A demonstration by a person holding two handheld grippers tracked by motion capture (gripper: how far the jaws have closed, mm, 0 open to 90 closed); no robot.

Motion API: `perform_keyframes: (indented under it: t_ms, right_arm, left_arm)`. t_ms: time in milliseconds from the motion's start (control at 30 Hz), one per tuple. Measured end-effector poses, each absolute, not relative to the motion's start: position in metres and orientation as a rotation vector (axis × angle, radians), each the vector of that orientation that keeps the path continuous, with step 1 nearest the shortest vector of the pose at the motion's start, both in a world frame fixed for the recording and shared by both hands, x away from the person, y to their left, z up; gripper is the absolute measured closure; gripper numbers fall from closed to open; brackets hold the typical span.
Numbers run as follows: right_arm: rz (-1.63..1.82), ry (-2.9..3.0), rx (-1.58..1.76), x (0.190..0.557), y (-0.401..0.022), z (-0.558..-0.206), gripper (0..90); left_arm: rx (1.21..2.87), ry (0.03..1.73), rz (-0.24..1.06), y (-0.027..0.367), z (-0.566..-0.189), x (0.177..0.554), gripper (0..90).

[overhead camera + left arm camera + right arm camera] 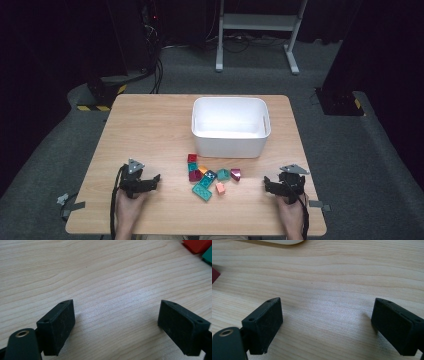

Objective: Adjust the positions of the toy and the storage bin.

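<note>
So far nothing has gone into the bin, as far as I can judge: every block lies on the table and all of the work seems to be ahead of me. Starting at the left, my left tool rests low over the bare wood near the front edge, its jaws spread wide with nothing between them; in the left gripper view the wood grain runs clear between the two black pads. A little to its right sits the cluster of toy building blocks, a loose heap of dark red, teal, orange and purple pieces, some touching each other, with a flat teal brick nearest me and a small salmon block just beside it. Behind the heap, close to it, stands the white plastic bin, upright, and its inside looks empty. Farther right, my right tool also sits low over bare wood, jaws fully apart and gripping nothing; the right gripper view shows a corner of a dark red block at the far left edge. I reckon the first pick is what comes next, and the blocks lie between both tools, near either one.
</note>
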State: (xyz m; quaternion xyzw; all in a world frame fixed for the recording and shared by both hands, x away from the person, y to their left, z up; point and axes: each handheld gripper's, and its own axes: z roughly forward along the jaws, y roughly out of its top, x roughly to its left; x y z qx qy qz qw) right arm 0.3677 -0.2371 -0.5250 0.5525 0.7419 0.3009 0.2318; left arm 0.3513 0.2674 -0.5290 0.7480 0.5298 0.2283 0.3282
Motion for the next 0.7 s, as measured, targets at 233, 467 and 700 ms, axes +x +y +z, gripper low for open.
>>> perform_keyframes:
  t_ms: [233, 467, 700]
  right_arm:
    - [0.825, 2.038, 1.519, 0.3676, -0.237, -0.5249, 10.1]
    - [0.827, 2.039, 1.517, 0.3666, -0.2373, -0.5249, 10.1]
    - [0.84, 2.056, 1.495, 0.3646, -0.2383, -0.5244, 14.6]
  left_arm:
    - [1.96, 1.387, 0.602, 0.2678, -0.5288, 0.3503, 14.7]
    - [1.959, 1.387, 0.601, 0.2678, -0.5288, 0.3501, 14.8]
    - [1.959, 1.387, 0.601, 0.2678, -0.5288, 0.3502, 14.8]
